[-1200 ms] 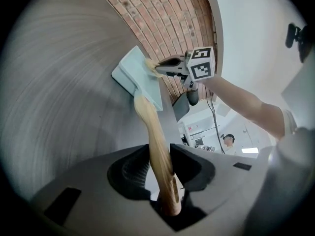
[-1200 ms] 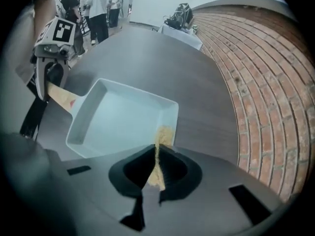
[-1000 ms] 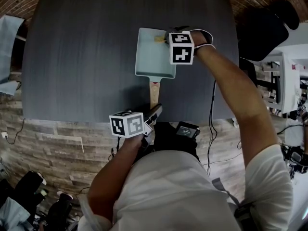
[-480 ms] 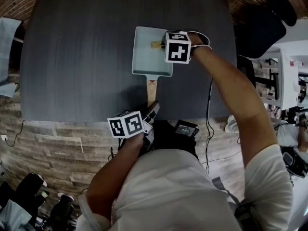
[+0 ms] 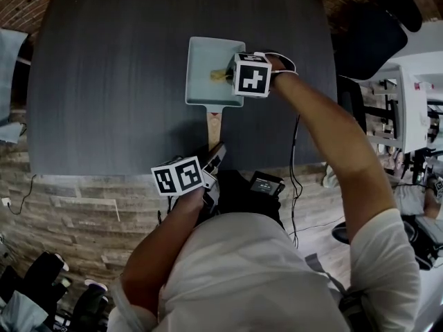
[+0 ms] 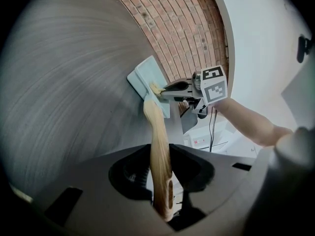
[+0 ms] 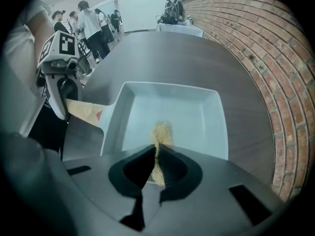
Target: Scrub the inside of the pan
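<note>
Here, a pale blue rectangular pan (image 5: 210,75) lies on the dark tabletop (image 5: 118,81), about midway between its left and right edges. Its long axis runs from near edge to far edge, and the wooden handle (image 5: 213,124) points back at the near edge and the person. The left tool (image 6: 160,181) is clamped on the end of that handle, at the near edge. The right tool (image 7: 156,167) reaches in from the right-hand side, jaws closed on a yellow scrub pad (image 7: 160,133). The pad's free end rests on the floor of the pan, near the middle. From the head view, the right tool's marker cube (image 5: 251,75) covers the pan's near right corner and most of the pad. Bystanders (image 7: 93,26) beyond the tabletop's far end are small and hard to make out.
</note>
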